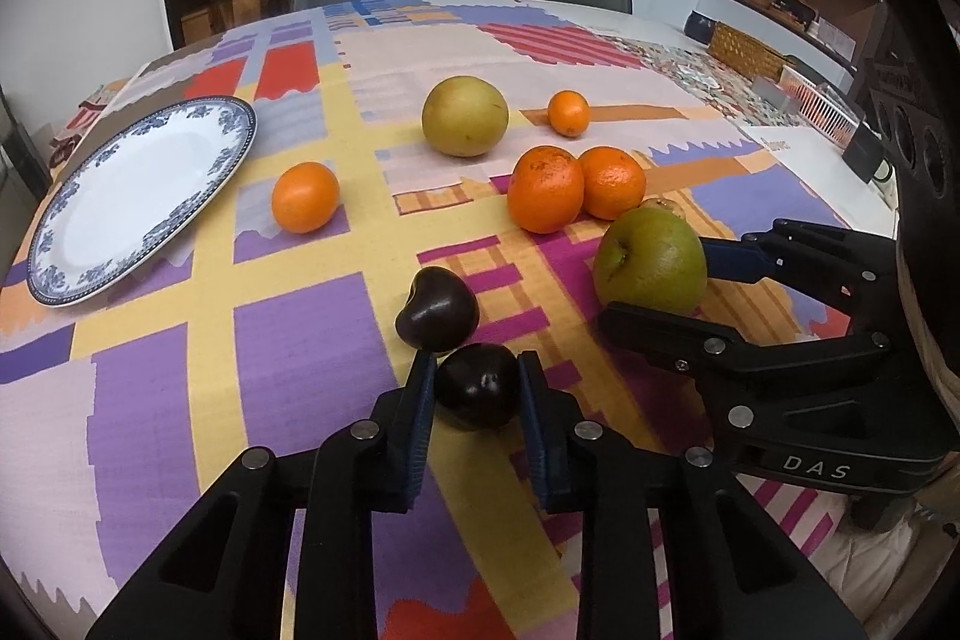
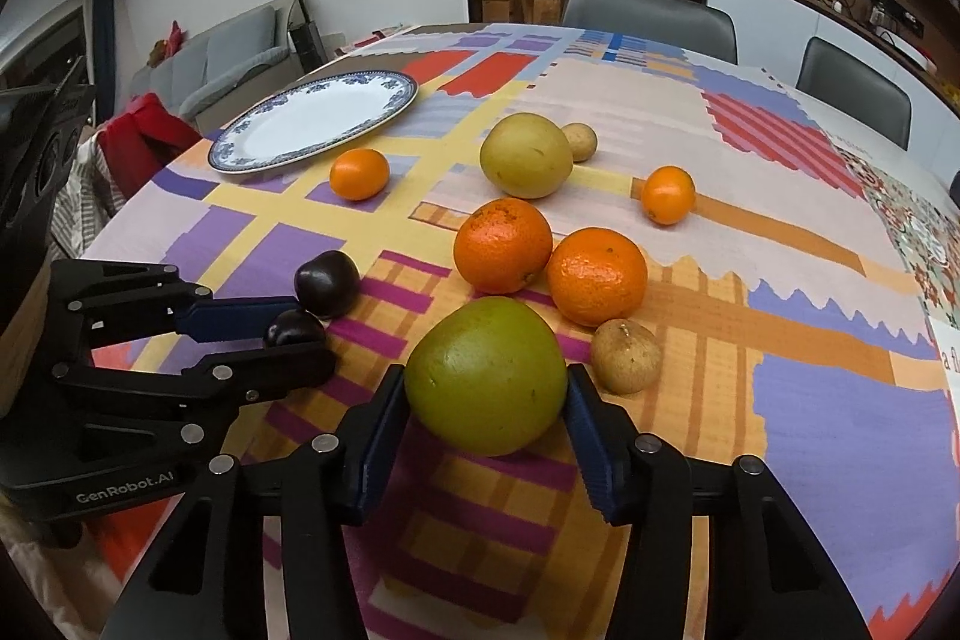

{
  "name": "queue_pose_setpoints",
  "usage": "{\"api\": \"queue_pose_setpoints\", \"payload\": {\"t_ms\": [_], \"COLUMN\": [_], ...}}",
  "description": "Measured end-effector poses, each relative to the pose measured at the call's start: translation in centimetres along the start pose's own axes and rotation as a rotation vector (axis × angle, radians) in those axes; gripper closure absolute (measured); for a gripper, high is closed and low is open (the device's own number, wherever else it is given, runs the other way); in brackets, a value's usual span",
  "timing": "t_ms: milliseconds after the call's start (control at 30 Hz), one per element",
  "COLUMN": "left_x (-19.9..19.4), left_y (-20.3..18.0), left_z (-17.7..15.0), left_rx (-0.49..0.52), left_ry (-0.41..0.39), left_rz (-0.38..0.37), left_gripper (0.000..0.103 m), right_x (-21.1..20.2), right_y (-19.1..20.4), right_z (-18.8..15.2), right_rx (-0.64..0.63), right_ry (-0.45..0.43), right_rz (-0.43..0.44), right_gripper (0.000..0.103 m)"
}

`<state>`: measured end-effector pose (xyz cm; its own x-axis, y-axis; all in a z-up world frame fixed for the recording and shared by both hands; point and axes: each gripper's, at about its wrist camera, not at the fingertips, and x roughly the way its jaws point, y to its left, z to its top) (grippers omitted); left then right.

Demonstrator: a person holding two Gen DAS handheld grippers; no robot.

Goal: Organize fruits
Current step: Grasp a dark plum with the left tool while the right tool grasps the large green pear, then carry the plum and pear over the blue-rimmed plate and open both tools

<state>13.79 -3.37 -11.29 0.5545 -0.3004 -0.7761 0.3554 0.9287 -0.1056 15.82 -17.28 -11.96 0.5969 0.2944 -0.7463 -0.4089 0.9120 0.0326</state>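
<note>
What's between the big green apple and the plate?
In the right wrist view, two dark plums lie between the green apple and the plate, one inside the left tool.

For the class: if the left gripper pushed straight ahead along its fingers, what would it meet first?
The left gripper already has the near dark purple plum between its blue pads. Pushing on, that plum would likely bump the second dark plum just beyond; they look nearly touching, though depth is uncertain.

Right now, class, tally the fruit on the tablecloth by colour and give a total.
Orange: 4
Green apple: 1
Yellow-green: 1
Dark purple: 2
Small brown: 2
Total: 10
</note>
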Motion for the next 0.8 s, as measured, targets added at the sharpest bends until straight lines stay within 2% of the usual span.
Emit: {"api": "queue_pose_setpoints", "payload": {"t_ms": [367, 800], "left_x": [-3.1, -7.5], "left_y": [1.0, 5.1], "left_z": [0.5, 1.3], "left_rx": [-0.032, -0.088], "left_ry": [-0.087, -0.202], "left_rz": [0.062, 0.190], "left_gripper": [0.076, 0.076], "right_x": [-1.3, -3.0], "right_y": [0.6, 4.1], "right_z": [0.3, 4.6], "right_rx": [0.026, -0.018], "right_ry": [-0.039, -0.137], "right_rz": [0.018, 0.070], "right_gripper": [0.051, 0.051]}}
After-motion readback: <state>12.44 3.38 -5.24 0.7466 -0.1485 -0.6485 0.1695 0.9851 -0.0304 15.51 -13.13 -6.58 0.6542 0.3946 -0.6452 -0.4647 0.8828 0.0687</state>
